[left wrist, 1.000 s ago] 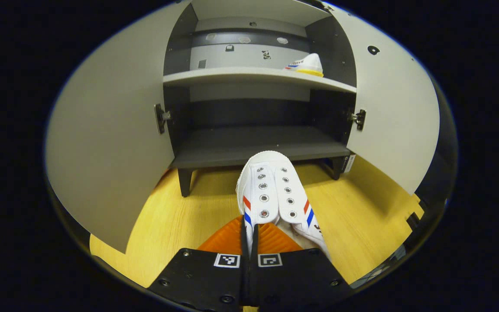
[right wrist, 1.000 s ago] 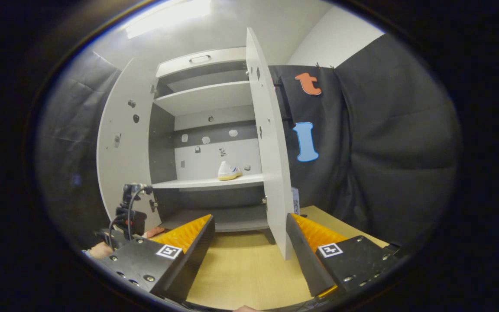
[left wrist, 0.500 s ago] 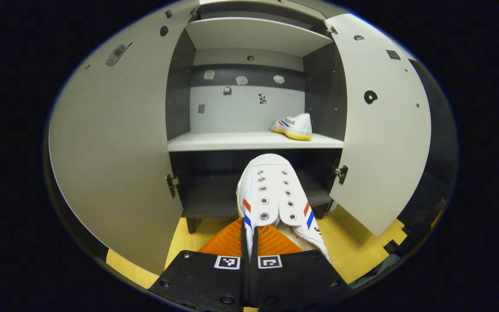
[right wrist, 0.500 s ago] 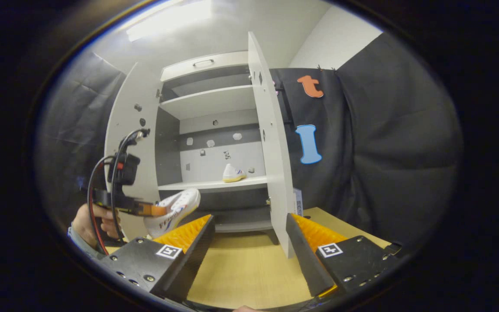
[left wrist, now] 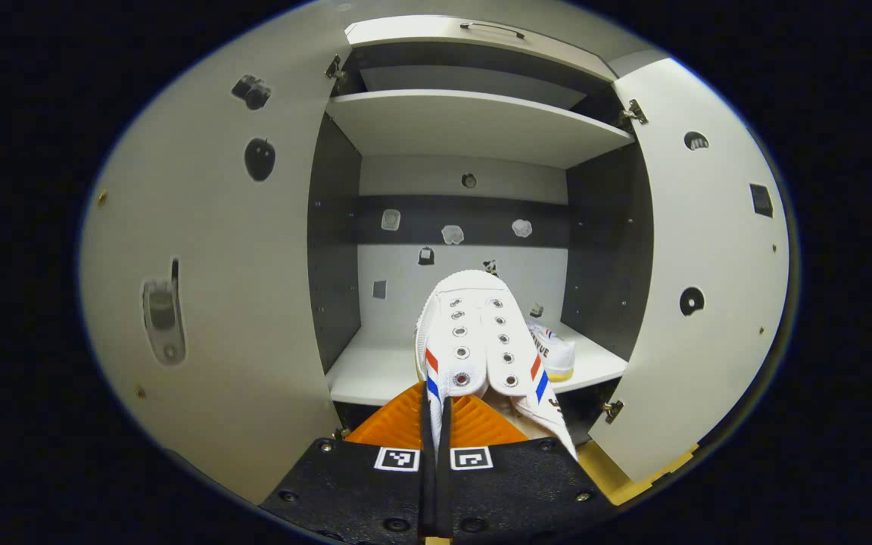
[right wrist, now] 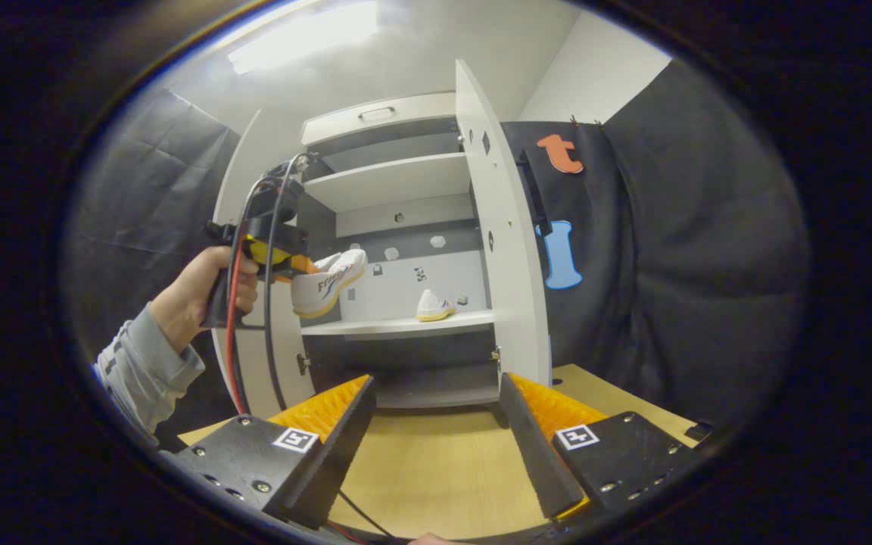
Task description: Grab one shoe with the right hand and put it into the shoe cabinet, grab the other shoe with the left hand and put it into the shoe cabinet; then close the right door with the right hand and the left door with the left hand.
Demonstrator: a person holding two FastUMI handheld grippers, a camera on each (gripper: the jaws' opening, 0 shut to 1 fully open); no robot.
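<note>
My left gripper [left wrist: 436,409] is shut on the side of a white shoe [left wrist: 474,341] with red and blue stripes, held in the air in front of the open shoe cabinet [left wrist: 474,125], level with its middle shelf [left wrist: 375,375]. In the right gripper view that shoe [right wrist: 328,281] hangs from the left gripper [right wrist: 296,265] in a person's hand [right wrist: 197,288], just outside the cabinet [right wrist: 398,170]. A second white shoe [left wrist: 553,352] stands on the right of the middle shelf [right wrist: 406,327], shoe [right wrist: 433,306]. My right gripper [right wrist: 436,412] is open and empty, low over the wooden floor [right wrist: 428,469].
Both cabinet doors stand wide open: the left door [left wrist: 209,288] and the right door [left wrist: 708,257], which shows edge-on as the right door [right wrist: 504,242] just beyond my right gripper. A black cloth wall [right wrist: 671,250] stands to the right.
My left gripper has lifted the shoe from near the floor up to the middle shelf's height and closer to the cabinet. The right gripper has barely moved and stays open.
</note>
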